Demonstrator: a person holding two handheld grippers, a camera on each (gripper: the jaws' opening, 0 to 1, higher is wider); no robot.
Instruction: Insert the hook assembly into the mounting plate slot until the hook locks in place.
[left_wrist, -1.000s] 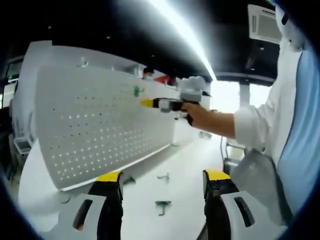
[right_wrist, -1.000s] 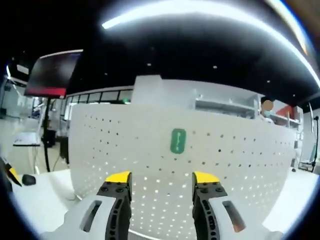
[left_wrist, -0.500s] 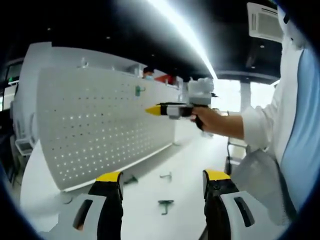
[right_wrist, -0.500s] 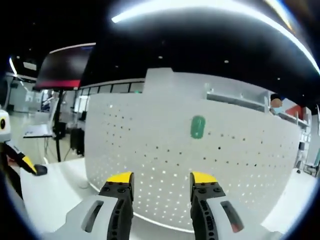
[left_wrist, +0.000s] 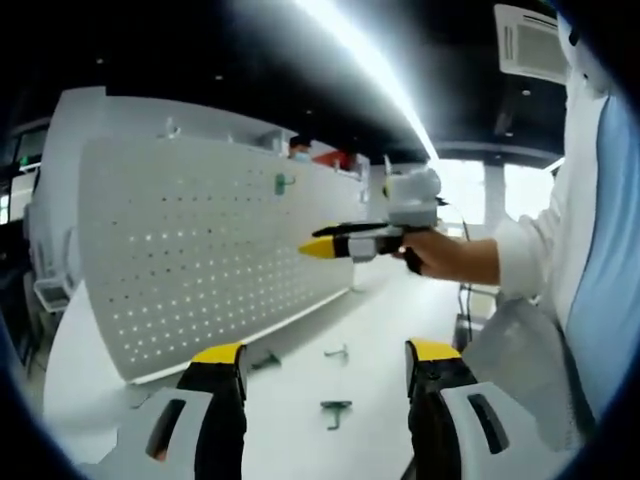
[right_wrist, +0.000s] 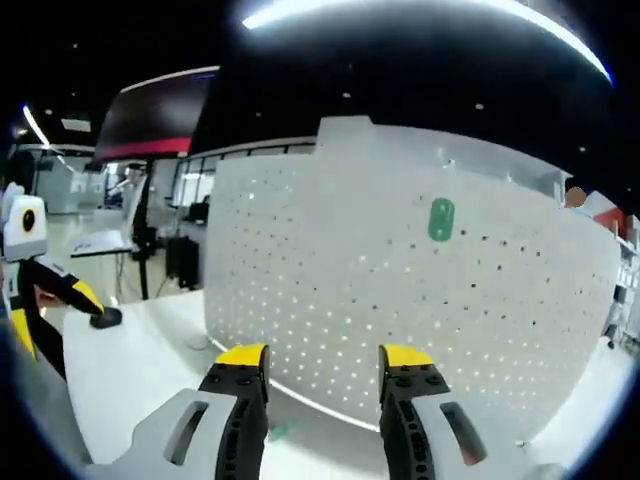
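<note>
Left gripper view: left gripper (left_wrist: 328, 360) at the bottom, yellow-tipped jaws apart, nothing between them. Below and ahead lies a white table (left_wrist: 380, 330). A white perforated mounting plate (left_wrist: 200, 260) stands upright along the table's far edge, running from the near left corner toward the far end. One green hook (left_wrist: 284, 183) sits on the plate near its top edge, seated in the holes; whether it is locked cannot be told. Loose hooks on the table, count two clear: one dark green piece (left_wrist: 335, 408) between the jaws' line of sight, one paler piece (left_wrist: 337, 352) nearer the plate's foot. A third small shape at the plate's base is too blurred to name.

Right gripper (left_wrist: 322, 247) enters from the right, held by a hand (left_wrist: 440, 255) with a white sleeve (left_wrist: 535, 255); its yellow tips point at the plate, apart from it, well short of the hook. Jaw state not resolvable from this angle.

Right gripper view: right gripper (right_wrist: 322, 358) jaws apart, empty. Plate (right_wrist: 400, 290) faces the camera; the single green hook (right_wrist: 441, 219) shows upper right of centre. Left gripper (right_wrist: 50, 300) shows at the left edge above the table (right_wrist: 140, 360). A dark monitor (right_wrist: 160, 120) hangs behind the plate's left end.

No legible writing or labels.
</note>
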